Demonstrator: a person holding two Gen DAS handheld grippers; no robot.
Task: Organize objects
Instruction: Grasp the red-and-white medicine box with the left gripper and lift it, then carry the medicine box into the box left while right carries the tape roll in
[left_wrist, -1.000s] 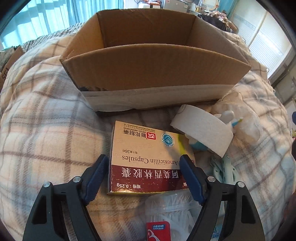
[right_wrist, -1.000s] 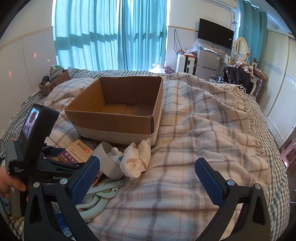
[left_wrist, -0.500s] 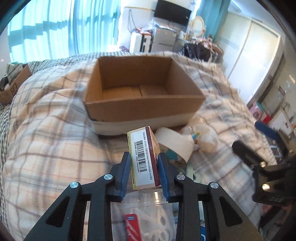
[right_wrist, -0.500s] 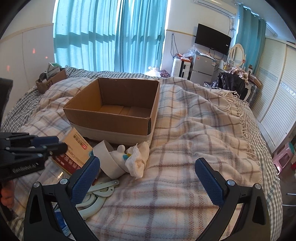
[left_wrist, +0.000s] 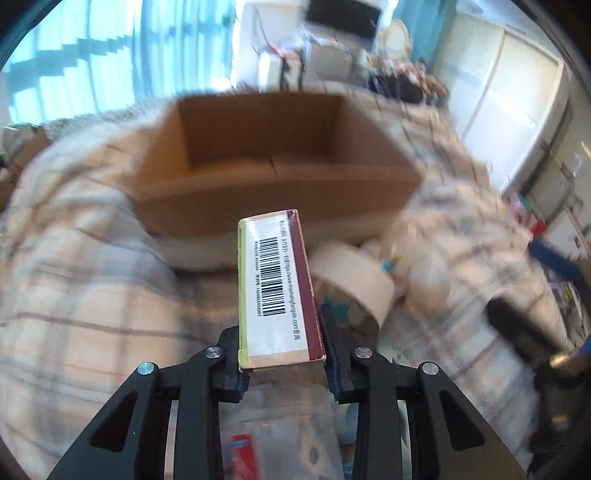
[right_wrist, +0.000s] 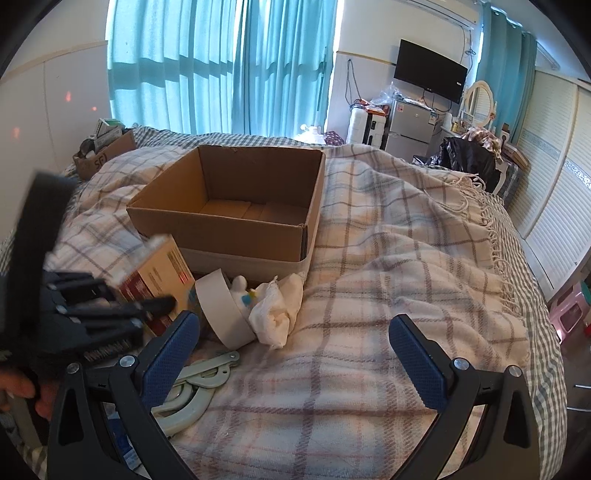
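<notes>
My left gripper (left_wrist: 282, 354) is shut on the amoxicillin medicine box (left_wrist: 275, 288), held edge-up with the barcode side facing me, above the bed in front of the empty cardboard box (left_wrist: 273, 170). In the right wrist view the medicine box (right_wrist: 155, 277) is lifted at the left, near the cardboard box (right_wrist: 236, 225). My right gripper (right_wrist: 295, 354) is open and empty above the plaid blanket. A roll of white tape (right_wrist: 225, 310), a crumpled white cloth (right_wrist: 275, 314) and a small white toy (right_wrist: 242, 291) lie in front of the cardboard box.
Pale green plastic hangers (right_wrist: 192, 391) lie at the lower left. A clear pack of floss picks (left_wrist: 273, 443) lies under my left gripper. A small carton (right_wrist: 103, 147) sits at the far left of the bed. Plaid blanket (right_wrist: 406, 295) stretches to the right.
My left gripper closed on the medicine box, lifted it off the blanket and turned it edge-up, and is now carrying it higher toward the cardboard box. The right gripper has stayed open.
</notes>
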